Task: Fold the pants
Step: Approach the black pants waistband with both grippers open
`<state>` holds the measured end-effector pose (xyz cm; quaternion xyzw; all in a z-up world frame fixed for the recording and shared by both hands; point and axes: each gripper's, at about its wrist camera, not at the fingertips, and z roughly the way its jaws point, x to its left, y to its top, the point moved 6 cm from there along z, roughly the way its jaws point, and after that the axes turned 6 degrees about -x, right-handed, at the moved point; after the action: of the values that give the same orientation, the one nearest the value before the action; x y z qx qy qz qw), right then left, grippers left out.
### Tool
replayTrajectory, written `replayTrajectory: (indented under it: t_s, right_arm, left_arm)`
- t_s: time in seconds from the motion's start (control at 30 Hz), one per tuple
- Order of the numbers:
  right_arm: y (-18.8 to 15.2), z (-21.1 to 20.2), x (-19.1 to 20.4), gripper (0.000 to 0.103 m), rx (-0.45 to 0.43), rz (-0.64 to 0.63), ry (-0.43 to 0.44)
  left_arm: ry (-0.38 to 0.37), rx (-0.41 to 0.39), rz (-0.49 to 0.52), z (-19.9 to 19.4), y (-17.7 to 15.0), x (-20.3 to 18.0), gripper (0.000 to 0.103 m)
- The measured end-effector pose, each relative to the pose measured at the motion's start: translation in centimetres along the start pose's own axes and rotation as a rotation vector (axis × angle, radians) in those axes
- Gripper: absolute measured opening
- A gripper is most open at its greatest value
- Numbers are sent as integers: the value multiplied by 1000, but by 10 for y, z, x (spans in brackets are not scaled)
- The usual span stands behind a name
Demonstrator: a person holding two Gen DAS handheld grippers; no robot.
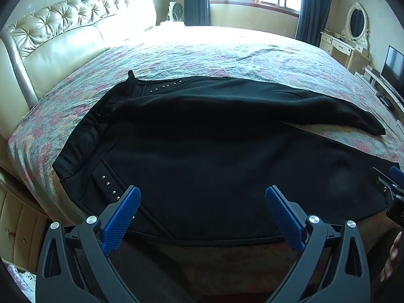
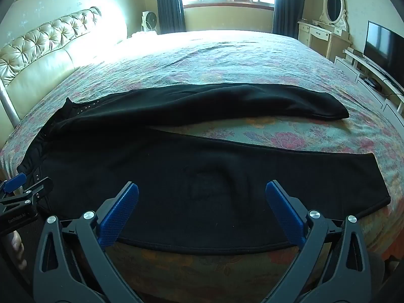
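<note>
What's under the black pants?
The black pants lie spread on a flowery bedspread, which shows between the two legs and all around. Whatever lies directly beneath the cloth is covered, so it cannot be seen.

pants [image 1: 202, 156]: black, silver studs | bedspread [image 1: 227, 55]: teal-pink floral | headboard [image 1: 63, 32]: cream tufted

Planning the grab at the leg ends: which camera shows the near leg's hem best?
The right wrist view: the near leg's hem lies fully visible on the bedspread. In the left wrist view, the right gripper blocks it.
</note>
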<state>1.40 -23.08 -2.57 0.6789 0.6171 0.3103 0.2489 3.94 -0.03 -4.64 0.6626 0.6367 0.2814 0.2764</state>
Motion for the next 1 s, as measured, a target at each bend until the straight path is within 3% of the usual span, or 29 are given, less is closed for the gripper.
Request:
replayTrajectory:
  t_s: [1.0]
  right_arm:
    - [-8, 18, 5, 101, 45, 1, 10]
  left_arm:
    - [-35, 28, -6, 12, -2, 3, 99]
